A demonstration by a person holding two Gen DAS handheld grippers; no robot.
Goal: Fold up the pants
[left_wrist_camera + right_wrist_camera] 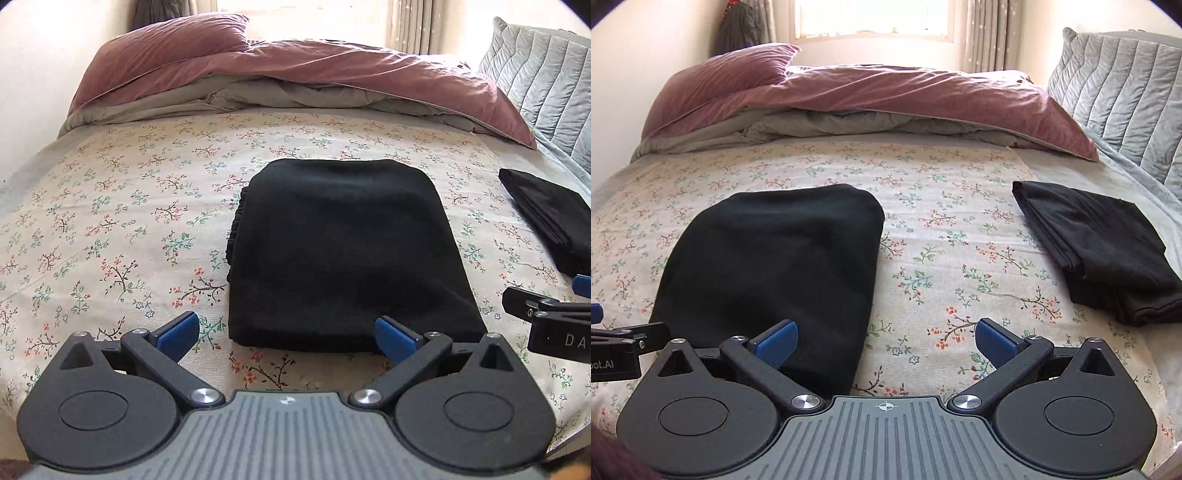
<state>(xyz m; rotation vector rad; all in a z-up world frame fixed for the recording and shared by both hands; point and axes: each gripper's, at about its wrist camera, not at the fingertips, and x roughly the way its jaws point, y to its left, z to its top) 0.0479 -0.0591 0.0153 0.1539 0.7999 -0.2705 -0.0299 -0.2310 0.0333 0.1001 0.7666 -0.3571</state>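
Observation:
Black pants lie folded into a thick rectangle on the floral bedsheet; they also show in the right wrist view. My left gripper is open and empty, just short of the fold's near edge. My right gripper is open and empty, over the sheet to the right of the fold; its left finger overlaps the fold's near right corner. The right gripper's side shows at the right edge of the left wrist view.
A second folded black garment lies on the sheet to the right, also in the left wrist view. A pink duvet is bunched at the bed's far end. A grey quilted cushion stands at the far right.

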